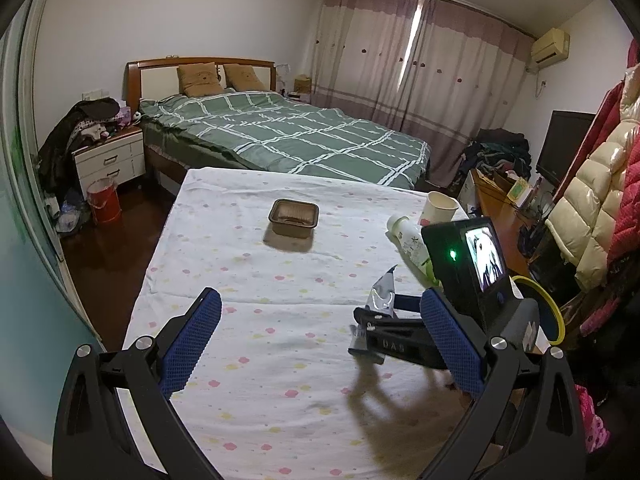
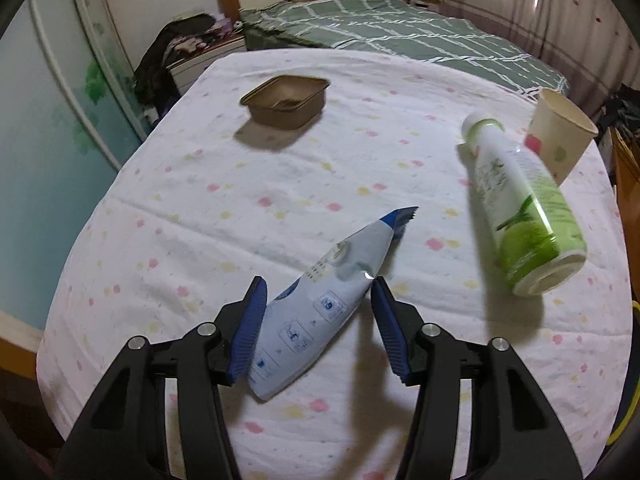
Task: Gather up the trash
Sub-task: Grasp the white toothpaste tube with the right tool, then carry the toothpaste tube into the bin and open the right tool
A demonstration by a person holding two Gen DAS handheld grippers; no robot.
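Note:
A pale blue and white snack pouch (image 2: 320, 312) hangs slanted just above the flowered tablecloth (image 2: 200, 208), and my right gripper (image 2: 318, 280) is shut on it, blue pads against both its sides. From the left wrist view the same pouch (image 1: 382, 292) sticks up out of the right gripper (image 1: 384, 320). My left gripper (image 1: 320, 296) hovers open over the cloth with nothing between its fingers. A brown tray (image 2: 286, 100) sits at the far middle. A white and green bottle (image 2: 524, 208) lies on its side to the right. A paper cup (image 2: 560, 132) stands behind it.
A bed with a green checked cover (image 1: 288, 132) lies beyond the table. A red bucket (image 1: 104, 200) stands on the floor at the left by a white nightstand (image 1: 110, 160). Coats (image 1: 608, 184) hang at the right edge, near a desk and a dark screen (image 1: 564, 144).

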